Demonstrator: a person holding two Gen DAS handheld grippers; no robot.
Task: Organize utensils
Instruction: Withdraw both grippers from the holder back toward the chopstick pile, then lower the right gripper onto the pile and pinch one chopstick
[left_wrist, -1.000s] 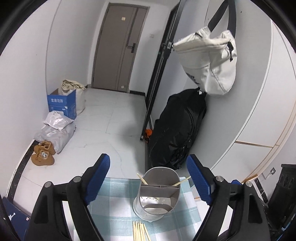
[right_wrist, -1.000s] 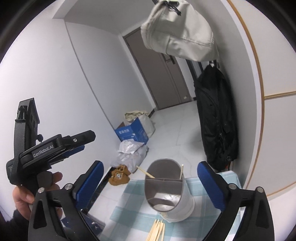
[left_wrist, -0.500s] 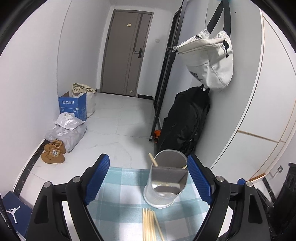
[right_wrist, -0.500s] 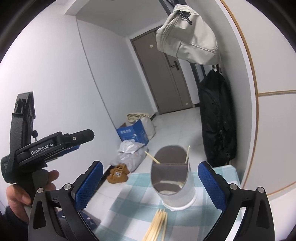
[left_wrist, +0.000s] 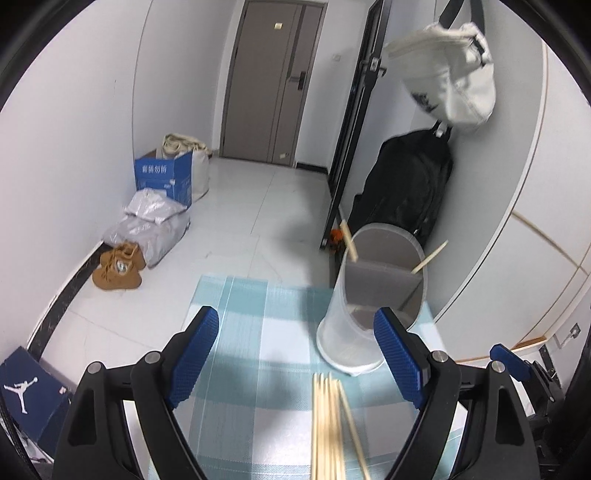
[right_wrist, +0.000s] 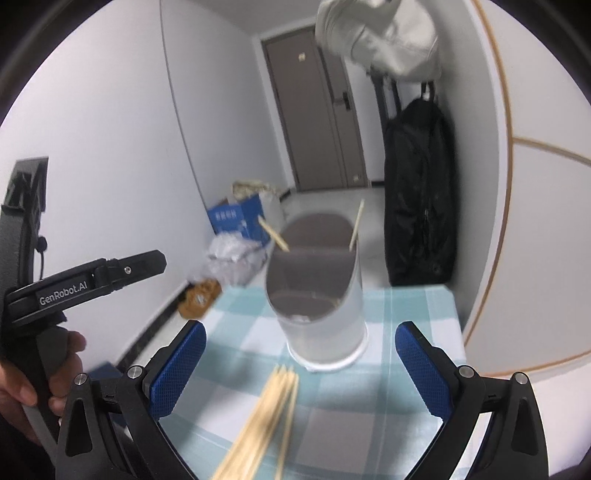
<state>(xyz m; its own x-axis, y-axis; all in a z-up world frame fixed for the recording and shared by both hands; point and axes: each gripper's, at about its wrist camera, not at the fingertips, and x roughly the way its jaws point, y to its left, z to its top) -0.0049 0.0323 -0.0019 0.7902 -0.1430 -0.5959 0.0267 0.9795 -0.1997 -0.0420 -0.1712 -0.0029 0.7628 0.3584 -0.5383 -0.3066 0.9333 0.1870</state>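
So from where I'm driving this, the table (left_wrist: 236, 317) has a blue-and-white checked cloth (left_wrist: 258, 369) spread over it. Using the utensil holder (left_wrist: 373, 302) as my landmark: it's a pale, divided cylinder standing upright on the cloth near the far edge, toward the wall side. Just in front of it, on my side, a bundle of wooden chopsticks (left_wrist: 328, 421) lies flat on the cloth, tips pointing at the holder's base, close but I can't tell if they touch. Rest of the cloth around the holder looks bare.
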